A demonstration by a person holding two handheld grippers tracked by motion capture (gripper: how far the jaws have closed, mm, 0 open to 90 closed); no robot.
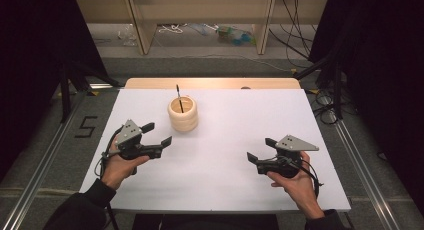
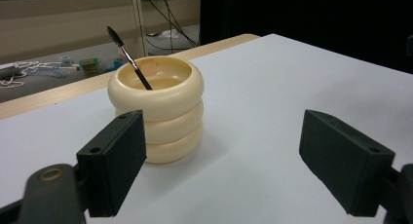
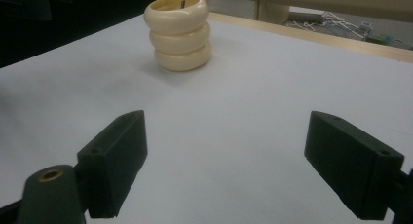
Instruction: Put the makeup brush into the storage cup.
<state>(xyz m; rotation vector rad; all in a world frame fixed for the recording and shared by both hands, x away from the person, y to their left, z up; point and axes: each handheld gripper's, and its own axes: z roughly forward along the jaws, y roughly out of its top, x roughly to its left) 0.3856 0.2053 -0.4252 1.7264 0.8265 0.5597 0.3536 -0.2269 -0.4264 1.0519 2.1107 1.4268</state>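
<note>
Left gripper (image 1: 159,133) gapes just beside ringed cup (image 1: 182,115), seemingly apart.

**Cream ringed holder with brush, upright**

Cream holder (image 1: 182,114) shaped as three stacked rings, standing upright on the white counter (image 1: 225,140). Just ahead of the left tongs (image 1: 156,133), well apart from the right tongs (image 1: 261,150). Thin black brush (image 1: 179,97) leaning inside, bristle end up.
</note>
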